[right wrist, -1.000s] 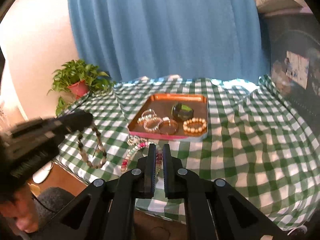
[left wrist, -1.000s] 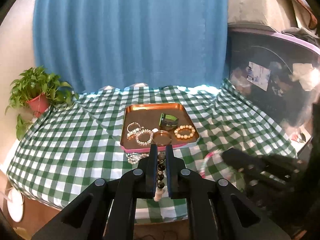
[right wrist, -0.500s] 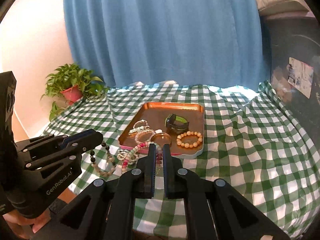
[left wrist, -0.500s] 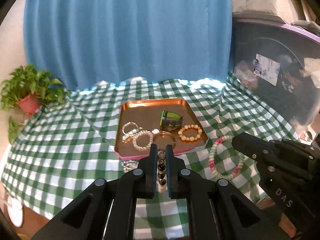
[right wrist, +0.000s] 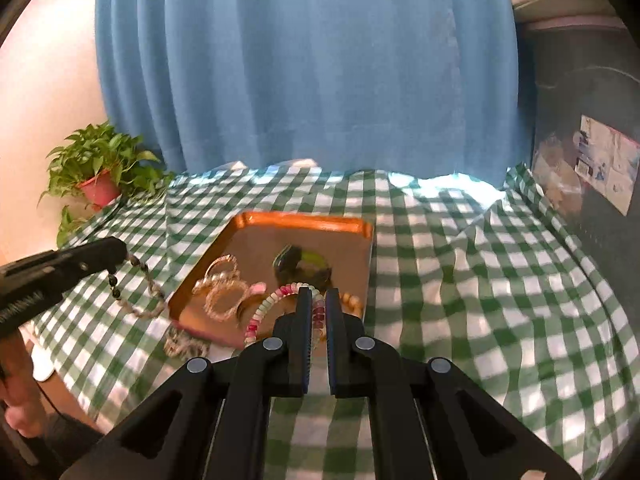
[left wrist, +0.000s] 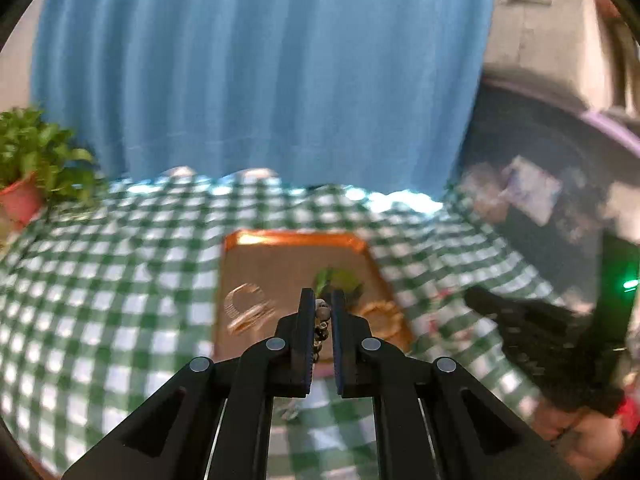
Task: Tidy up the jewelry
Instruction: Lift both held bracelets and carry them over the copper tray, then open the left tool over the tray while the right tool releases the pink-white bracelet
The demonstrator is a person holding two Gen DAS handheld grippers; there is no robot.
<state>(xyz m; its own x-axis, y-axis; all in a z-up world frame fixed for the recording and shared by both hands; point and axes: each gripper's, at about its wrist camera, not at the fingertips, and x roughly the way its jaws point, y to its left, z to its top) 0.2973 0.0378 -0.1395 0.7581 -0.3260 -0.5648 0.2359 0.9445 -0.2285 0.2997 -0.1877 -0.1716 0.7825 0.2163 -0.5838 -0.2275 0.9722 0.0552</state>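
A copper tray on the green checked cloth holds several bracelets and a dark green bangle. My left gripper is shut on a dark beaded bracelet, which also shows in the right wrist view hanging left of the tray. My right gripper is shut on a pink and white beaded bracelet and holds it over the tray's near edge. The tray is blurred in the left wrist view.
A silver beaded bracelet lies on the cloth in front of the tray. A potted plant stands at the far left. A blue curtain hangs behind. A dark storage bin stands at the right.
Both grippers have moved forward towards the tray with their bracelets. The pink and white bracelet has lifted off the cloth and now hangs over the tray's near edge.
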